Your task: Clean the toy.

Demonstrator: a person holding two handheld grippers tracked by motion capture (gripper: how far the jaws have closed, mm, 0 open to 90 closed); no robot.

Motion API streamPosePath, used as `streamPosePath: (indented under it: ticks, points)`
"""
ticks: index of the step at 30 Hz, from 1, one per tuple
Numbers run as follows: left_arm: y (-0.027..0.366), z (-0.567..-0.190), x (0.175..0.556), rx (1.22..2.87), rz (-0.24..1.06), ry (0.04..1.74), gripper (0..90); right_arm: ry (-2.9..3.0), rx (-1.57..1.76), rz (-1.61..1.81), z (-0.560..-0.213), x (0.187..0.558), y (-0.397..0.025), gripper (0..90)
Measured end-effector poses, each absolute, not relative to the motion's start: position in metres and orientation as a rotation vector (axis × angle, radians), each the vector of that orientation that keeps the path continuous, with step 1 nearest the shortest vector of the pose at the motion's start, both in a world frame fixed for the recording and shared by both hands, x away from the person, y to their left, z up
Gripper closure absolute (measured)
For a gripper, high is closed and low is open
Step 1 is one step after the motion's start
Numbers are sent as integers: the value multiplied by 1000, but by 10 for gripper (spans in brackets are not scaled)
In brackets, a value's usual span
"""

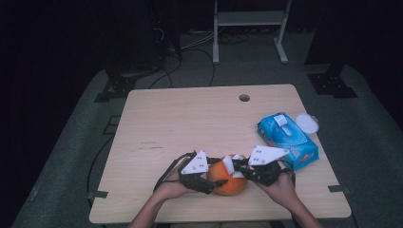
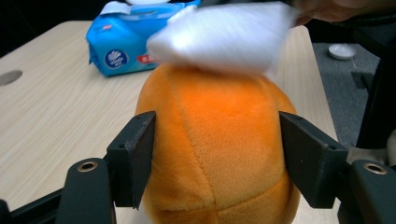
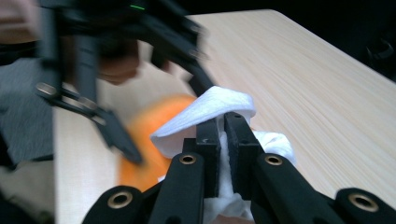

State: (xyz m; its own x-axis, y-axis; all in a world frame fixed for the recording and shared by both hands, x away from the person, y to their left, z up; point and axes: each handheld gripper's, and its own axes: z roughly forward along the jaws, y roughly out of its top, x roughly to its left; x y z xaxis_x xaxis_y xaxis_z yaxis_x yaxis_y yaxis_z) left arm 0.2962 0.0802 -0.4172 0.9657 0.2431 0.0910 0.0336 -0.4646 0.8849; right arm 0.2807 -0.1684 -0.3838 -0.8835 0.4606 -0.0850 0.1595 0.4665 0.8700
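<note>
My left gripper (image 2: 215, 154) clamps its jaws on the orange plush ball (image 2: 215, 140) to steady it; my right gripper (image 3: 223, 130), jaws pinching a white wipe (image 3: 210, 109), rubs its top.

Orange ball (image 2: 219, 140) — showing a matt, fuzzy plush cloth with stitched seams; white wipe (image 3: 210, 112) looking soft and fibrous; table (image 1: 190, 118) — displaying smooth pale wood grain; blue packet (image 1: 287, 137), right of frame, appearing glossy plastic.

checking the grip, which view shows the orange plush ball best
The left gripper view: the orange plush ball sits close and sharp between its jaws. The high view shows it small between both grippers; the right gripper view shows a blurred orange patch.
</note>
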Motion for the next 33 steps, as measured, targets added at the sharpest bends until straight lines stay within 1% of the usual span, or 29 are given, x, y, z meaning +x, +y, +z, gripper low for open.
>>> streamPosePath:
  ticks: [4, 8, 11, 14, 15, 16, 17, 18, 21, 26, 29, 33]
  points:
    - [89, -420, 305, 2034, 227, 262, 292, 2409, 638, 1408, -395, 294, -184, 842]
    - [100, -417, 313, 2005, 230, 369, 211, 2414, 656, 1394, -398, 296, -184, 842]
    - [101, -414, 313, 1980, 169, 375, 189, 2420, 674, 1413, -398, 296, -182, 842]
    - [96, -416, 310, 2009, 162, 345, 183, 2434, 631, 1409, -398, 291, -176, 841]
    - [94, -417, 310, 2015, 149, 340, 185, 2436, 617, 1396, -397, 289, -174, 841]
    - [93, -417, 308, 2016, 158, 324, 211, 2437, 609, 1385, -397, 288, -173, 841]
    - [93, -417, 307, 2020, 169, 305, 258, 2438, 604, 1375, -396, 288, -174, 841]
    - [92, -417, 305, 2020, 175, 299, 275, 2435, 603, 1374, -395, 287, -174, 841]
    - [86, -414, 300, 2034, 212, 240, 298, 2430, 570, 1392, -390, 282, -170, 841]
    - [73, -410, 285, 2086, 301, 84, 309, 2444, 447, 1429, -383, 269, -152, 841]
    - [75, -410, 286, 2085, 297, 88, 327, 2446, 432, 1407, -381, 269, -152, 842]
    - [83, -411, 292, 2085, 278, 123, 327, 2437, 502, 1393, -385, 279, -167, 842]
